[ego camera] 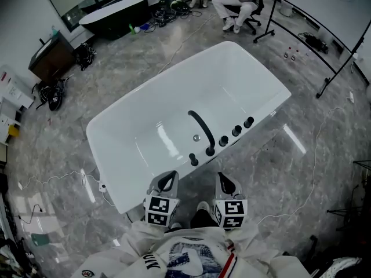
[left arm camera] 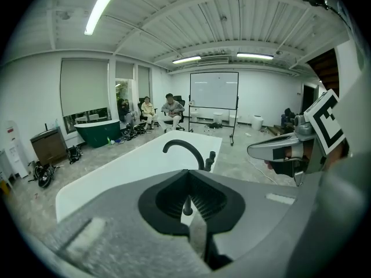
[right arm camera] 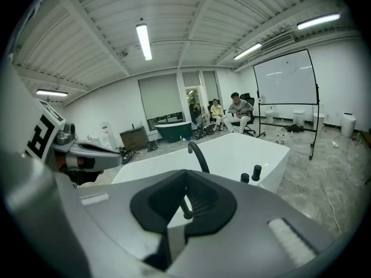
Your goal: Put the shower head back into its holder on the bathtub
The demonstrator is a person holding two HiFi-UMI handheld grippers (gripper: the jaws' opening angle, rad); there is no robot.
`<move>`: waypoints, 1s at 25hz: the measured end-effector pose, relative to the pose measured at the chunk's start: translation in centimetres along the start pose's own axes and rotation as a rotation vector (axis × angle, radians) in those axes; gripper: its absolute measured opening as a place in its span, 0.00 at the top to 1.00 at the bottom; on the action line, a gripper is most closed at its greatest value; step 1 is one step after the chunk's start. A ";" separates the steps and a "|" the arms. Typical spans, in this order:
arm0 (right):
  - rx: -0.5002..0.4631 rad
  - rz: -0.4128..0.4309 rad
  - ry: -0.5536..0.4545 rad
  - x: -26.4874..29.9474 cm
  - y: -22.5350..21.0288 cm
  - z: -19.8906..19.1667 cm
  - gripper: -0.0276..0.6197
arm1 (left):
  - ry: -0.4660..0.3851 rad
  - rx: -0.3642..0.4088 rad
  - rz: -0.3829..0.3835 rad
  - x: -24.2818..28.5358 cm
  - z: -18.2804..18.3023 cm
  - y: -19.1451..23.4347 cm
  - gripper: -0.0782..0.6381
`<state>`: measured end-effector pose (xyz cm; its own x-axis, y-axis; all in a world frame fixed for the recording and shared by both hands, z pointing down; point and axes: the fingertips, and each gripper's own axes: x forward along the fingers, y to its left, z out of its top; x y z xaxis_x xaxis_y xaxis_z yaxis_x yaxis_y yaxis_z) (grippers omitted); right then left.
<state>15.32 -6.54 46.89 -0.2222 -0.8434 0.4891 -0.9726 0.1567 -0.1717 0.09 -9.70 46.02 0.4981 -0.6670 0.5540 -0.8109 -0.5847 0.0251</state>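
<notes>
The left gripper (ego camera: 170, 177) and right gripper (ego camera: 224, 179) are both pressed together, holding nothing, near the bathtub (ego camera: 145, 126) edge where the thin black shower head (ego camera: 193, 160) seems to stand; it looks hard and slippery, so grab its middle.

Glossy grey marbled floor tiles (ego camera: 64, 155) spread all round. Well beyond the left claw (ego camera: 167, 180), against the far wall, stood a dark freestanding bathtub (ego camera: 113, 13) under a window with its blind (left arm camera: 84, 88) mostly drawn. A dark brown cabinet (ego camera: 51, 59) stood further to that claw's left. Seated people (left arm camera: 169, 110) occupied office chairs at the far end, straight ahead. Ahead and right of the right claw (ego camera: 225, 182) stood a whiteboard (right arm camera: 284, 88) on a black stand, and a white cable (ego camera: 316, 155) trailed over the floor on that side. Tube lights (left arm camera: 98, 10) hung from the ribbed white ceiling (left arm camera: 232, 10).
</notes>
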 end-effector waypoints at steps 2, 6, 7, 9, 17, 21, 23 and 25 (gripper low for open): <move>0.007 -0.015 -0.009 -0.5 -0.3 -0.1 0.95 | -0.004 0.007 -0.015 0.0 0.0 -0.6 0.89; 0.008 -0.041 -0.013 -1.8 0.0 -0.6 0.95 | -0.027 0.028 -0.052 -0.5 -0.1 -1.6 0.89; 0.006 -0.044 -0.014 -2.2 0.5 -0.7 0.95 | -0.031 0.031 -0.062 -0.9 -0.2 -1.7 0.89; -0.002 -0.049 -0.016 -3.0 1.7 -0.8 0.95 | -0.041 0.032 -0.077 -2.0 -0.4 -1.6 0.89; -0.019 -0.093 -0.037 -5.9 6.4 -1.6 0.95 | -0.077 0.022 -0.109 -7.2 -2.3 -0.4 0.89; -0.027 -0.107 -0.056 -7.3 9.1 -2.1 0.95 | -0.085 0.021 -0.127 -10.1 -3.5 -0.1 0.89; -0.033 -0.114 -0.067 -8.0 10.4 -2.2 0.95 | -0.093 0.020 -0.133 -11.4 -4.1 0.1 0.89; -0.042 -0.122 -0.077 -8.7 11.9 -2.3 0.95 | -0.105 0.025 -0.138 -12.6 -4.7 0.5 0.89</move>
<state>5.55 3.84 42.58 -0.0976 -0.8941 0.4371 -0.9944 0.0703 -0.0783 -8.03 0.60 42.94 0.6346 -0.6236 0.4564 -0.7254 -0.6844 0.0735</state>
